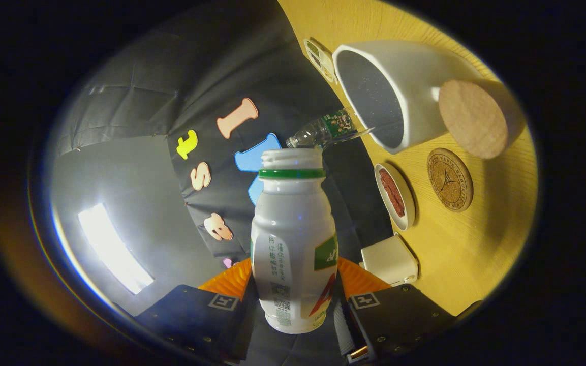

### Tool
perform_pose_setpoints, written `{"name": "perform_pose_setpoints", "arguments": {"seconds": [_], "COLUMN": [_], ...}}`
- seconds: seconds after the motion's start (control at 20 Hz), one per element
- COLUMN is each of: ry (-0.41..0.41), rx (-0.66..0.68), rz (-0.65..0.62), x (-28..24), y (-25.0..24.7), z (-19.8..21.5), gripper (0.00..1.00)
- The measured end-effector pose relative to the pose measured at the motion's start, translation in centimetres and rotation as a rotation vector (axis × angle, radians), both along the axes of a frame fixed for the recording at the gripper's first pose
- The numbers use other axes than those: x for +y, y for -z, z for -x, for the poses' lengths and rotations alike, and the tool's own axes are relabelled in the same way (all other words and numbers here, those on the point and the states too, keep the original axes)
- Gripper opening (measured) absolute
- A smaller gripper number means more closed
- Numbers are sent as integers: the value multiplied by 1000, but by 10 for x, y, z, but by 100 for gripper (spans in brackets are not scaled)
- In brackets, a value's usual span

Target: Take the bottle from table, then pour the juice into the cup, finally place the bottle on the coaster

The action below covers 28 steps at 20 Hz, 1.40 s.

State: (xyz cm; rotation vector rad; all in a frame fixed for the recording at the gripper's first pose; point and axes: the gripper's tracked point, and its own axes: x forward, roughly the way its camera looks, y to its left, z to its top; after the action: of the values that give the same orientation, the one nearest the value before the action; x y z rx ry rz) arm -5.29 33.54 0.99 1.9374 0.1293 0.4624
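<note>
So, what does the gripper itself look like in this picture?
The gripper has two blocky jaws. Each carries a square printed marker on top, and small screws sit along the casing. The inner faces near the tips are ribbed. Both jaws press on the bottle, one from each side.

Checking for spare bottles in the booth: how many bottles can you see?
2. The white juice bottle is clamped between the hand-held gripper's fingers. A clear plastic bottle lies beyond it, beside the white cup. Others may be hidden.
</note>
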Motion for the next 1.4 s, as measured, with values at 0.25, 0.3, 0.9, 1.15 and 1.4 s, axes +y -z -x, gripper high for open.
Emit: {"name": "perform_pose_setpoints", "arguments": {"seconds": [0.25, 0.3, 0.9, 1.15, 1.4], "ry": [19, 24, 61, 75, 82], "rx": [27, 32, 101, 129, 150], "rz": [-46, -56, -141, -164, -195], "x": [-5, -6, -16, -21, -22], "y": [0, 0, 5, 9, 13], "z": [-1, -2, -17, -18, -17], "gripper": [65, 65, 65, 65, 65]}}
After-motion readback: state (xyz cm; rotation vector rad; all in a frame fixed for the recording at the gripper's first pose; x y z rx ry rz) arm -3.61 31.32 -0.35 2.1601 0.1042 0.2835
